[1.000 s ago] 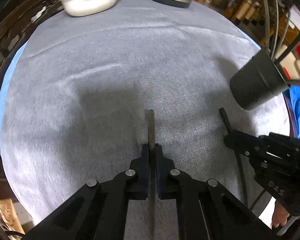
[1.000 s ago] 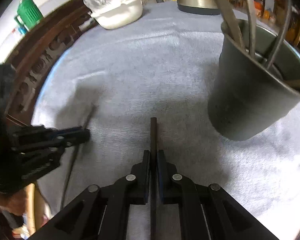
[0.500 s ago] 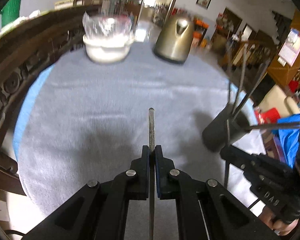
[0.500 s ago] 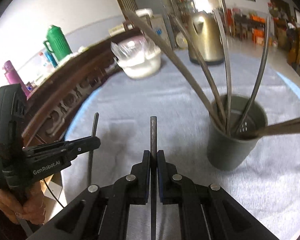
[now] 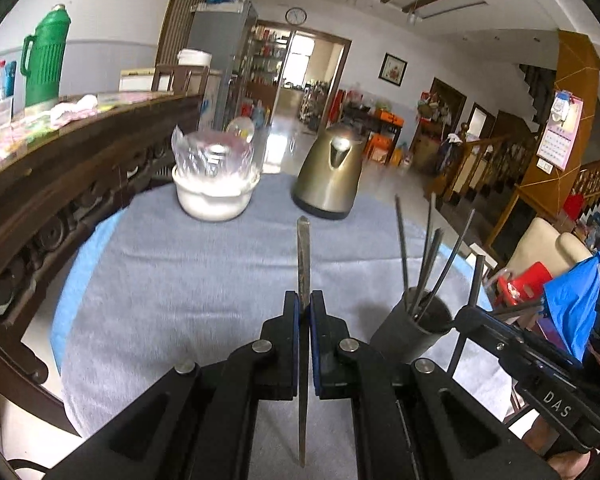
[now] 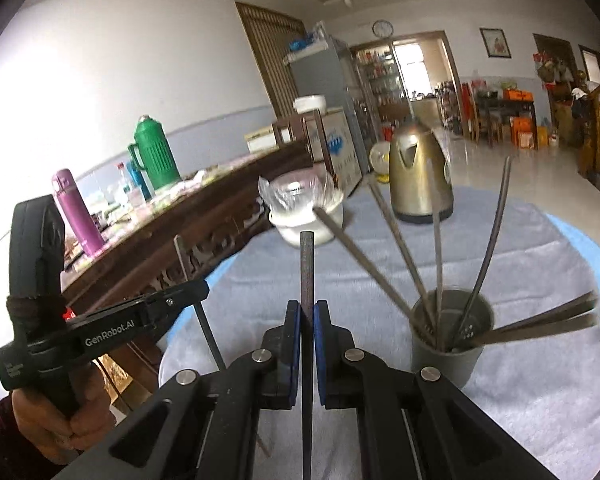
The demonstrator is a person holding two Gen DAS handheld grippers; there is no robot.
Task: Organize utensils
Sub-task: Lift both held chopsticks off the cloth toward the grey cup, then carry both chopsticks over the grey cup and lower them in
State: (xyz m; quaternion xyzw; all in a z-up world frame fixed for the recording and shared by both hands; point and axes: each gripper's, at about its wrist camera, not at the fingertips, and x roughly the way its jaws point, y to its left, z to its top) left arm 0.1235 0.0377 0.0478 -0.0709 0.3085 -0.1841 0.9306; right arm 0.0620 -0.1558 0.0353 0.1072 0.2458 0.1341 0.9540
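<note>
My left gripper (image 5: 304, 300) is shut on a thin metal utensil handle (image 5: 303, 252) that stands upright above the grey cloth. My right gripper (image 6: 307, 308) is shut on a dark utensil handle (image 6: 307, 264), also upright. A dark grey holder cup (image 6: 450, 340) with several utensils fanned out in it stands to the right of my right gripper; it also shows in the left wrist view (image 5: 414, 330), lower right. The right gripper shows at the right of the left wrist view (image 5: 470, 318), beside the cup. The left gripper shows at the left of the right wrist view (image 6: 198, 290).
A round table with a grey cloth (image 5: 180, 280) over a blue cover. A white bowl with a plastic bag (image 5: 214, 192) and a brass-coloured kettle (image 5: 330, 176) stand at the far side. A dark wooden sideboard (image 5: 60, 160) runs along the left.
Both grippers have risen and tilted up from the cloth, each carrying its utensil. The view now takes in the room; the cup sits lower and farther off.
</note>
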